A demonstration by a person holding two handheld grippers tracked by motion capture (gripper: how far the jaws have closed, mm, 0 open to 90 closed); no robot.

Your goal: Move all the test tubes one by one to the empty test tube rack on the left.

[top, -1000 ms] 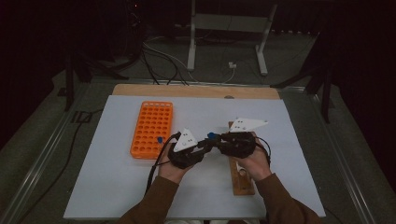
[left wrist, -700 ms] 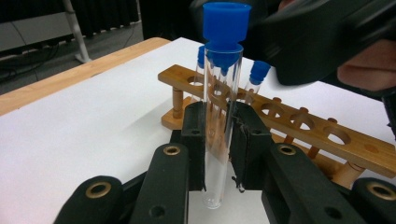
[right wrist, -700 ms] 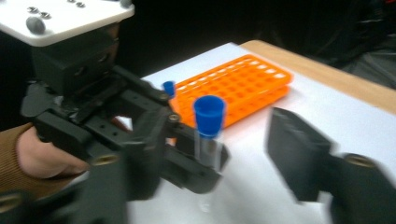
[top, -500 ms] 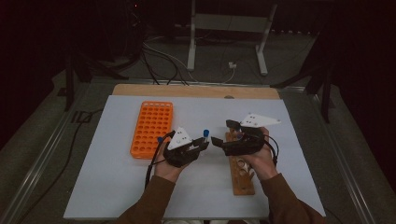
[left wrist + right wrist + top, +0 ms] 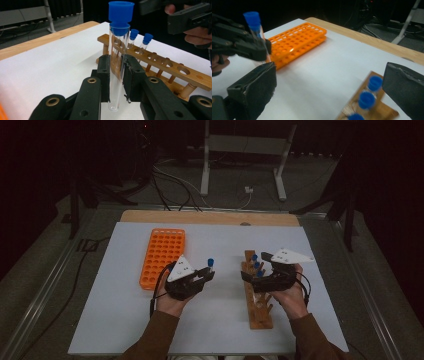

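In the left gripper view we see our left gripper clamped on a clear test tube with a blue cap, held upright at the centre of the frame; the tube's lowest part sits between the black jaws and its round bottom shows just below the pads. In the high view the same tube is little more than a blue cap poking up above the left gripper, near the middle of the frame.

Our right gripper has just been opening its jaws, which now stand wide with nothing between them. Below it, at the lower right of the right gripper view, the wooden rack is cut off by the frame edge and blurred; three blue-capped tubes stand in it, the lowest only half seen. In the high view our right hand covers part of the rack's middle.

The orange rack lies to the left of centre, well apart from the wooden one. Between them the white table top is bare, with open room toward the upper edge.
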